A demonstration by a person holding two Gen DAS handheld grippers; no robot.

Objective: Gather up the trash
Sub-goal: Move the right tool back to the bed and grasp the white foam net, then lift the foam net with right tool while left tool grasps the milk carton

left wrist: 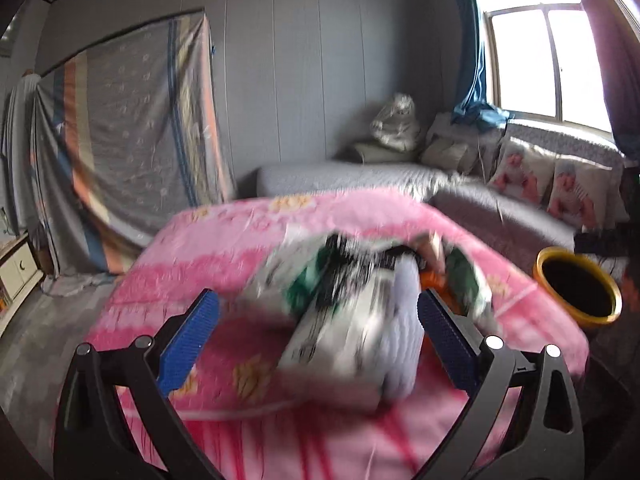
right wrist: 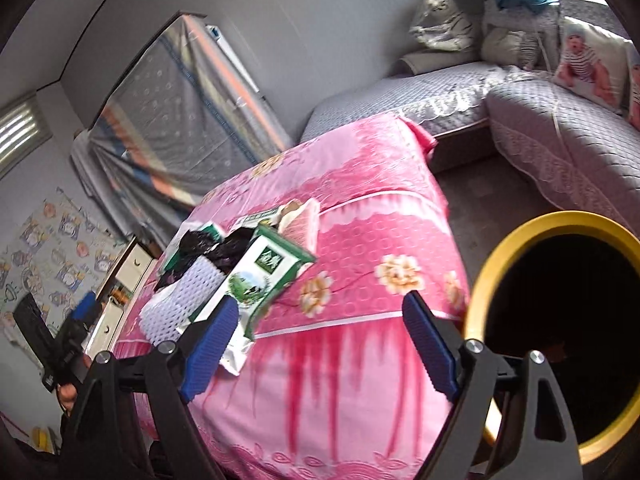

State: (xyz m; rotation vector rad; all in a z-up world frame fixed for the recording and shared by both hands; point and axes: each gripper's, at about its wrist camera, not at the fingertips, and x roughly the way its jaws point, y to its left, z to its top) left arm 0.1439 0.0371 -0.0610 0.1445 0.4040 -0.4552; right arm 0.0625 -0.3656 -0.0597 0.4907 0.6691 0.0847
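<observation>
Lying in a heap on the pink flowery blanket (right wrist: pixel 360 216) is the trash: a green and white wrapper (right wrist: pixel 260 276), a white foam net (right wrist: pixel 180 300), a crumpled black bag (right wrist: pixel 216 246) and a pale pink packet (right wrist: pixel 302 224). In the right wrist view the heap sits at about ten o'clock from the middle of the picture, close to the left edge of the blanket. The wrapper lies on top, with the foam net just beside it at eight o'clock and the black bag behind it at eleven o'clock. The right gripper (right wrist: pixel 316 340) has its two blue fingers spread wide, and nothing is between them. Its left finger is in front of the low end of the wrapper, but I cannot tell if it touches. A round bin with a yellow rim (right wrist: pixel 504 256) and a dark inside sits at three o'clock, just beside the blanket's edge. In the left wrist view the heap is very blurry. The foam net (left wrist: pixel 404 320) and a boxy white piece (left wrist: pixel 344 336) sit between the fingers of the left gripper (left wrist: pixel 318 328), which are spread wide too. I cannot tell if they touch the trash. The bin (left wrist: pixel 576 284) is at three o'clock here as well. Behind the blanket is a grey sofa (right wrist: pixel 560 132) with baby picture pillows (right wrist: pixel 588 64), at one o'clock. A big board covered with striped cloth (left wrist: pixel 132 132) leans on the wall at ten o'clock.
</observation>
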